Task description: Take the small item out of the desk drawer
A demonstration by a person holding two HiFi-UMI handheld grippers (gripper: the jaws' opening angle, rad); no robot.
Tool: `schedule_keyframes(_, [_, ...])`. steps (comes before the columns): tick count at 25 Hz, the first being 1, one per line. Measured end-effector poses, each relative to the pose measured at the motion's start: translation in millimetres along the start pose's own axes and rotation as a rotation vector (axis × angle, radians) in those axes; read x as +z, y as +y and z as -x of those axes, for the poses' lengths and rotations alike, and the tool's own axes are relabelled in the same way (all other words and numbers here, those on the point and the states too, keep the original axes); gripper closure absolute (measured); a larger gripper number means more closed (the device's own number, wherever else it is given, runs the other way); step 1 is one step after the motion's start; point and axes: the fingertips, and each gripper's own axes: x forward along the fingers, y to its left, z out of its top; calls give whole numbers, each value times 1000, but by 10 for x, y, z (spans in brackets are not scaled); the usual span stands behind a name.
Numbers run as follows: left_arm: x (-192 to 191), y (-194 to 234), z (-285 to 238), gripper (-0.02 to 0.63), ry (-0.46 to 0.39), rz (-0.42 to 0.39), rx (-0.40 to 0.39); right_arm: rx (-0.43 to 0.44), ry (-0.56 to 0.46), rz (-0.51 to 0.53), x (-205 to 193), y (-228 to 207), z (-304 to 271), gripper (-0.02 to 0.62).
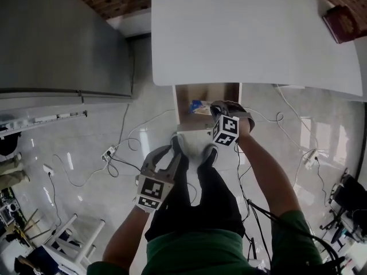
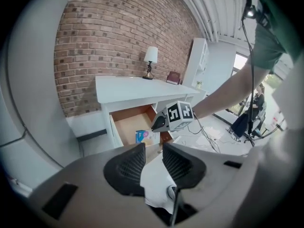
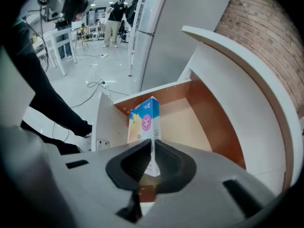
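The white desk (image 1: pixel 246 33) is seen from above, its drawer (image 3: pixel 190 122) pulled open. The left gripper (image 2: pixel 153 163) is held back, jaws slightly apart and empty. The right gripper (image 3: pixel 152 158) is clamped on the thin edge of the small blue packet (image 3: pixel 145 120), held upright over the drawer. The pinch should be kept firm and the lift straight, so that the desk's edge is cleared.
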Motion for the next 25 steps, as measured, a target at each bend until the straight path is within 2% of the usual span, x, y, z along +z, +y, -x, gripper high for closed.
schedule_keyframes(6, [350,9,157,499,-31,-31,13,-5,-33,-45,158,-95,501,568])
schedule_keyframes(14, [635,33,458,499,-33,-48,40,-16,-68,-110,348,-247,1103,569])
schedule_keyframes(25, [961,297,783,500,-70,-16,102,-10,-126,-237,612,-477,1635,569])
